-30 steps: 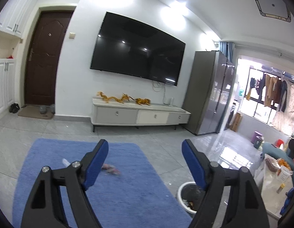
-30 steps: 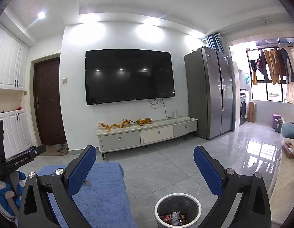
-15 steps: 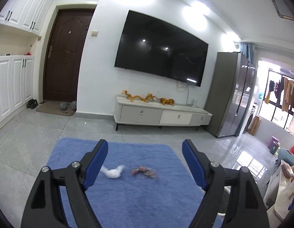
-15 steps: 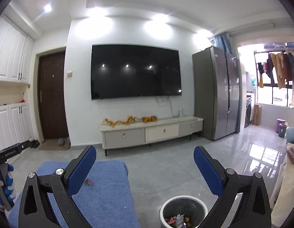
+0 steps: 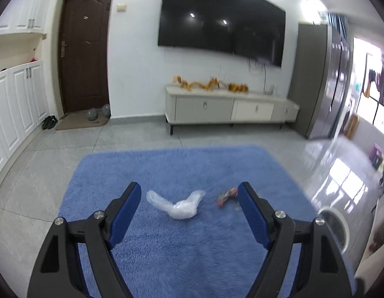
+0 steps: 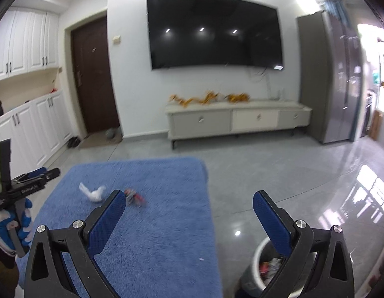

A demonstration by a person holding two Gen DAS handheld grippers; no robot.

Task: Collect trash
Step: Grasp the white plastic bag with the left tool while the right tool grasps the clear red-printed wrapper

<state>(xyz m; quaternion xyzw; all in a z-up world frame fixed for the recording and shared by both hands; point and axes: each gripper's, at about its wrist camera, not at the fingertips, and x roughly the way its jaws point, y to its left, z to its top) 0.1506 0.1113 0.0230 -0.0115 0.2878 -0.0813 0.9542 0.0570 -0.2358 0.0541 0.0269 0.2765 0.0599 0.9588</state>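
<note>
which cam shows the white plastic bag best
The left wrist view: the bag lies large and fairly sharp on the rug, between the open left gripper's fingers. The right wrist view shows it small, blurred, far left.

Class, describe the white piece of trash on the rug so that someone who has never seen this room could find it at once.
Start at the blue rug in front of the TV cabinet. Near its middle lie two bits of litter, close together but apart. Yours is the crumpled white plastic bag, pale and translucent, to the left of the smaller red wrapper.
</note>
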